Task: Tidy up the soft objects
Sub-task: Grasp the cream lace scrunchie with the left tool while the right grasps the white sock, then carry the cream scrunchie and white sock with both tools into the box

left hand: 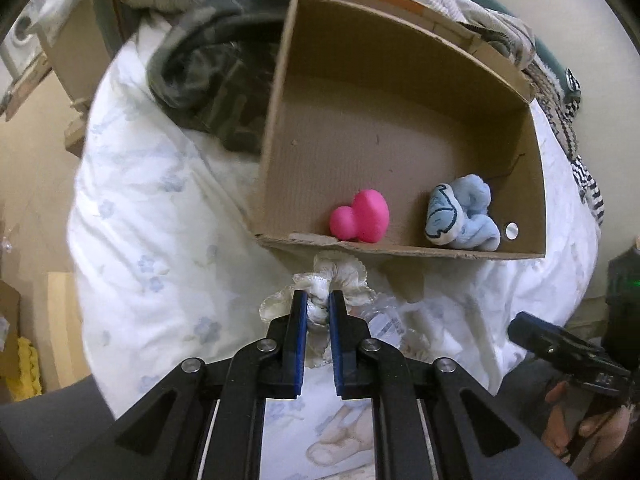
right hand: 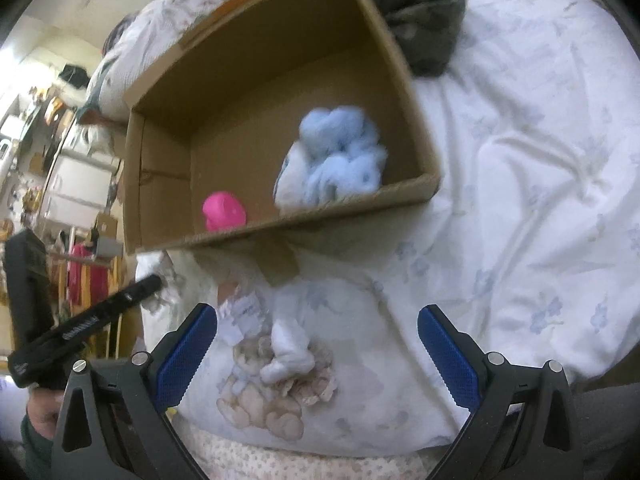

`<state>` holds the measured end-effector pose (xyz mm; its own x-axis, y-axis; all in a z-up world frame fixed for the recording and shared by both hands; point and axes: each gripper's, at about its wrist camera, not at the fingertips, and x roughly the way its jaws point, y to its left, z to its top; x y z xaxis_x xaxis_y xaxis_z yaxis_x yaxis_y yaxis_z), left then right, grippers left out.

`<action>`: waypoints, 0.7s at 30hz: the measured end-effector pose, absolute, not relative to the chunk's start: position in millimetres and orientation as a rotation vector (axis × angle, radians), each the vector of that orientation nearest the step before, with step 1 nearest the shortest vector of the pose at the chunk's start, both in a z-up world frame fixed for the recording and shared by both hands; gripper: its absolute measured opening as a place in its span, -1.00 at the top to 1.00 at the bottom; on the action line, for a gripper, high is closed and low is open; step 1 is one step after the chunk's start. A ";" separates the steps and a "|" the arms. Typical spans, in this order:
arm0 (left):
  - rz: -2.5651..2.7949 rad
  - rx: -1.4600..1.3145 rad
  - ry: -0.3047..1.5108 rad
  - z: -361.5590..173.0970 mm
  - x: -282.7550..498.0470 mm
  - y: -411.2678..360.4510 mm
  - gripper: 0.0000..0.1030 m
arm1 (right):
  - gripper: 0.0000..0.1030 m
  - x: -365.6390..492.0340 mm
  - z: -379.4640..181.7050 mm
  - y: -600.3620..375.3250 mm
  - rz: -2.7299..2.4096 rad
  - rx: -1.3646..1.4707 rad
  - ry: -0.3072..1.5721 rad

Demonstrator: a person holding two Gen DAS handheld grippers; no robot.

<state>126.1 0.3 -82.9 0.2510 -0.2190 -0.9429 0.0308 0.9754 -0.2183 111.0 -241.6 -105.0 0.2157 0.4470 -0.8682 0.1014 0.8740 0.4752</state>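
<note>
Pinching a cream ruffled scrunchie [left hand: 334,280] between its closed pads, the left gripper [left hand: 319,308] sits just short of the cardboard box [left hand: 400,254], whose near wall lies straight ahead with the pink toy [left hand: 360,216] and blue cloth [left hand: 460,216] just beyond it. The right gripper [right hand: 318,344] hangs wide open and empty, farther back over a white soft piece [right hand: 290,350]. Much of the scrunchie is hidden behind the fingers, and the right view is blurred.

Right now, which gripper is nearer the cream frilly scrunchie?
Left. The left gripper is shut on the cream scrunchie, just short of the cardboard box. The right gripper is open, off to the side, holding nothing.
</note>
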 end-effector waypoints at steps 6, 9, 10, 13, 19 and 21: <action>-0.147 -0.175 1.316 -78.8 120.2 14.0 0.81 | -0.52 113.5 -132.7 -215.2 0.333 0.490 1.468; -0.140 -0.180 1.311 -79.5 116.2 14.5 0.81 | -0.13 115.8 -141.6 -199.7 0.352 0.426 1.505; -0.138 -0.180 1.308 -79.2 114.9 15.0 0.81 | 0.04 114.8 -144.7 -196.1 0.354 0.401 1.514; -0.137 -0.182 1.306 -78.0 112.4 15.8 0.81 | 0.51 115.2 -147.5 -189.2 0.345 0.343 1.522; -0.133 -0.167 1.296 -77.5 110.4 13.2 0.81 | 0.54 111.3 -122.4 -205.4 0.346 0.405 1.407; -0.128 -0.166 1.292 -76.4 109.8 13.0 0.81 | 0.54 111.4 -112.7 -213.3 0.365 0.434 1.372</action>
<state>109.8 13.0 -76.4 0.2711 -0.1873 -0.9442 0.0013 0.9810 -0.1942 111.4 -213.3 -112.7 0.1643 0.4915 -0.8553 0.0019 0.8669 0.4985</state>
